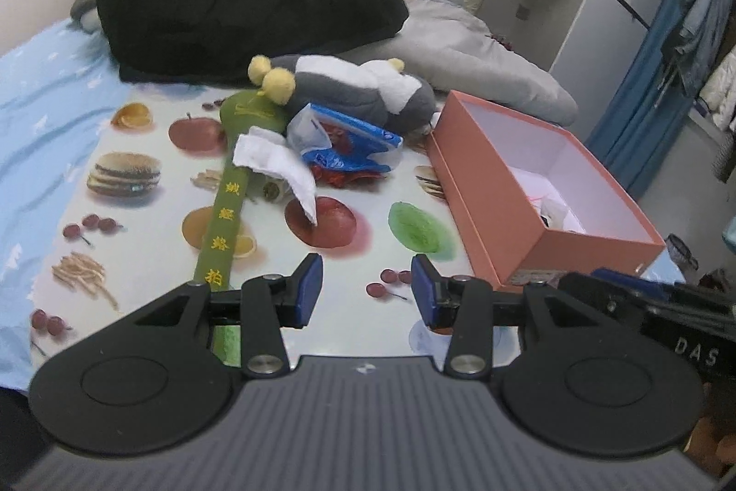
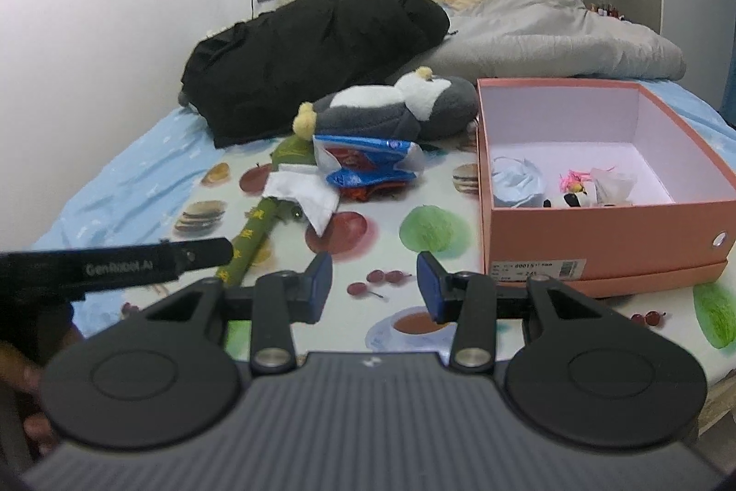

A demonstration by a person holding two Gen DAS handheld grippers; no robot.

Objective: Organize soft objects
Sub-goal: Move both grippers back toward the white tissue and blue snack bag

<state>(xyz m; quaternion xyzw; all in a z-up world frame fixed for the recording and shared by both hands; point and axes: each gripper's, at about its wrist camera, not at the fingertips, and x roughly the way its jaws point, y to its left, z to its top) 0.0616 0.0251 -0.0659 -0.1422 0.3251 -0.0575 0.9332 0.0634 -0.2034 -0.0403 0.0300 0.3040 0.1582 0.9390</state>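
Left gripper [image 1: 366,291] and right gripper [image 2: 374,287] both half-open, empty, above food-print cloth [image 1: 152,215]

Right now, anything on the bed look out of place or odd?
Mostly the loose pile left of the orange box: a crumpled blue snack bag and a white cloth draped over a long green plush stick, with a grey-and-white plush toy tipped on its side behind. Nothing looks spilled or damaged.

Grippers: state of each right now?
Left gripper: open, empty, above the printed mat.
Right gripper: open, empty, beside the pink box.
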